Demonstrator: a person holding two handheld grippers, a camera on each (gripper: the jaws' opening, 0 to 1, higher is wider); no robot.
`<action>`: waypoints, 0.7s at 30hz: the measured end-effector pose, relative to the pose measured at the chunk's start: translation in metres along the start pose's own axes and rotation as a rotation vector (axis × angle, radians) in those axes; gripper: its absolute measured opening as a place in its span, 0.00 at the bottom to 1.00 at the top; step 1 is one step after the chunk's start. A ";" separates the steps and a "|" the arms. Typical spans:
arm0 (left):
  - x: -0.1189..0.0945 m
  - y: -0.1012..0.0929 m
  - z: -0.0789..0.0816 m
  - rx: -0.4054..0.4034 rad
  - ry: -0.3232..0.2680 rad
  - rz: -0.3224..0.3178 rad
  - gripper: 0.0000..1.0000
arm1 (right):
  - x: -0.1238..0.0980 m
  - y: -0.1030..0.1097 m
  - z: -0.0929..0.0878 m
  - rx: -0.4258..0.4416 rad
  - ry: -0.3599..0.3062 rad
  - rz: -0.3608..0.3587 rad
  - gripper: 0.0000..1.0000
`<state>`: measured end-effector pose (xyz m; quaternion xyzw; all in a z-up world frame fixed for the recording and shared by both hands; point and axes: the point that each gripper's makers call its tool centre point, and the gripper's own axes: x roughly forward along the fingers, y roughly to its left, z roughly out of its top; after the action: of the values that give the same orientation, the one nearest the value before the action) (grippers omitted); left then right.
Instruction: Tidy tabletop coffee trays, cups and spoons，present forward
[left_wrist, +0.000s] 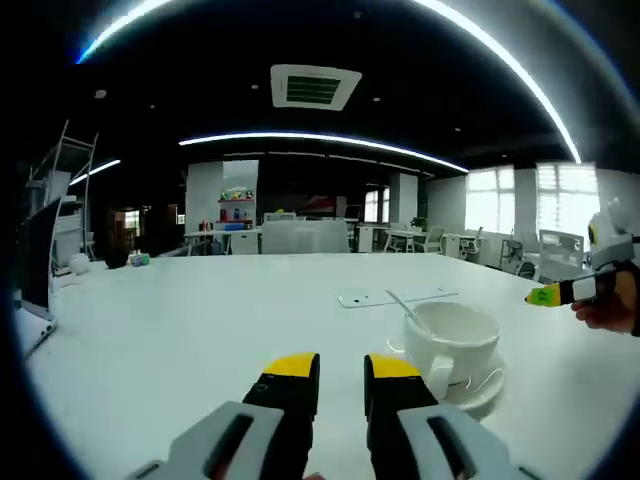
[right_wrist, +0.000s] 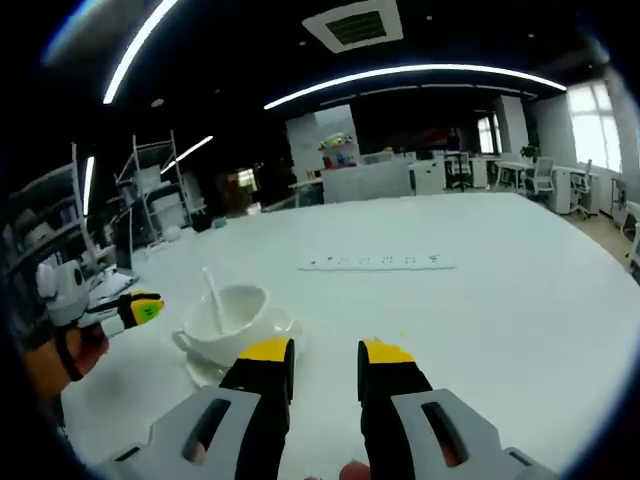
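The white ceramic coffee cup (left_wrist: 455, 335) stands on a white round saucer (left_wrist: 482, 388) on the white tabletop (left_wrist: 180, 320), w/ a white spoon (left_wrist: 405, 305) leaning inside it, handle pointing up and to the far left. In the left gripper view the cup is just right of the jaws and a little farther; the handle faces near, toward the camera. In the right gripper view the same cup (right_wrist: 228, 315) with spoon (right_wrist: 213, 298) and saucer (right_wrist: 285, 325) is left of the jaws, handle to the left.

The left gripper (left_wrist: 341, 372), grey w/ yellow-topped black tips, hangs above the table beside the cup; jaws are narrow, a small gap between, nothing inside. The right gripper (right_wrist: 325, 360) is the same kind: jaws narrow apart, holding nothing, over bare table right of the saucer.

Each gripper also appears in the other's view, held by a hand (left_wrist: 615, 300): a yellow tip at right edge of left gripper view, and at left edge in the right gripper view.

Behind the cup a flat white power strip (right_wrist: 378, 263) lies on the table. Far back are office desks, chairs (left_wrist: 545, 250), a metal shelf rack (left_wrist: 60, 200) at left, bright windows at right, ceiling light strips.
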<state>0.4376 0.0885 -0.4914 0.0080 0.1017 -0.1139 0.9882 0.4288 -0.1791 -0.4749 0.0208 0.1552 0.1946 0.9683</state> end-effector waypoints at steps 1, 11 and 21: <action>-0.004 0.001 0.000 0.021 -0.007 0.006 0.21 | -0.005 -0.002 0.001 -0.035 -0.011 -0.011 0.26; -0.053 0.016 0.021 0.007 -0.123 0.008 0.26 | -0.053 -0.014 0.020 -0.128 -0.123 -0.046 0.30; -0.112 0.037 0.027 -0.024 -0.169 -0.006 0.26 | -0.109 -0.041 0.027 -0.105 -0.223 -0.095 0.36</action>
<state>0.3444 0.1488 -0.4424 -0.0138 0.0192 -0.1161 0.9930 0.3565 -0.2582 -0.4215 -0.0157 0.0369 0.1527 0.9875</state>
